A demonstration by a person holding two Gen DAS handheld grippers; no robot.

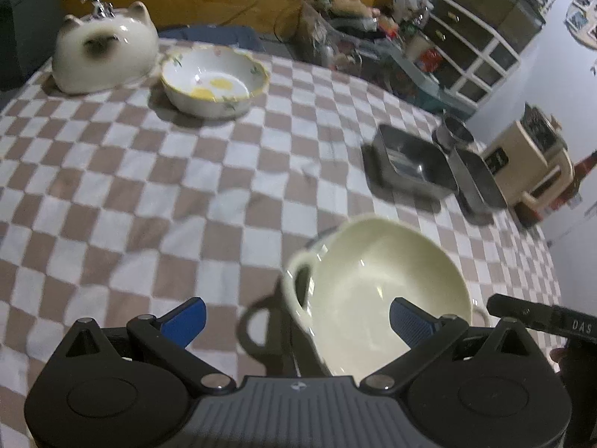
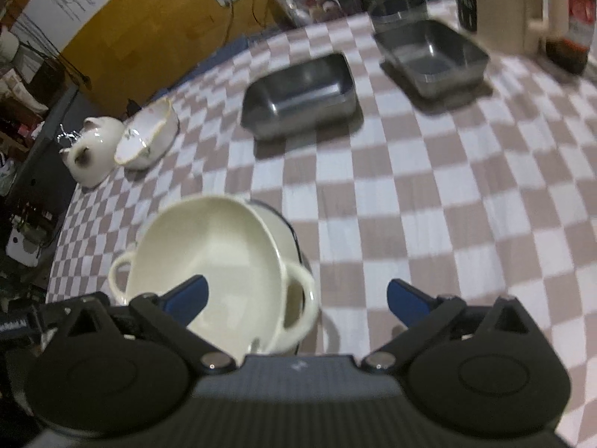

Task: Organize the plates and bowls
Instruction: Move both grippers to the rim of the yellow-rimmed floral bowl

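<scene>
Since the cream 2-handled bowl [image 1: 377, 291] is glazed ceramic, I'd guess it's heavy, slick and chippable, so grab a loop handle [image 1: 298, 291] or the rim. It sits tilted in another cream dish on the checkered cloth [image 1: 149, 186] (nested crooked, looks like). Left gripper [image 1: 298, 319] and right gripper [image 2: 296, 298] both gape wide, holding nothing.
</scene>
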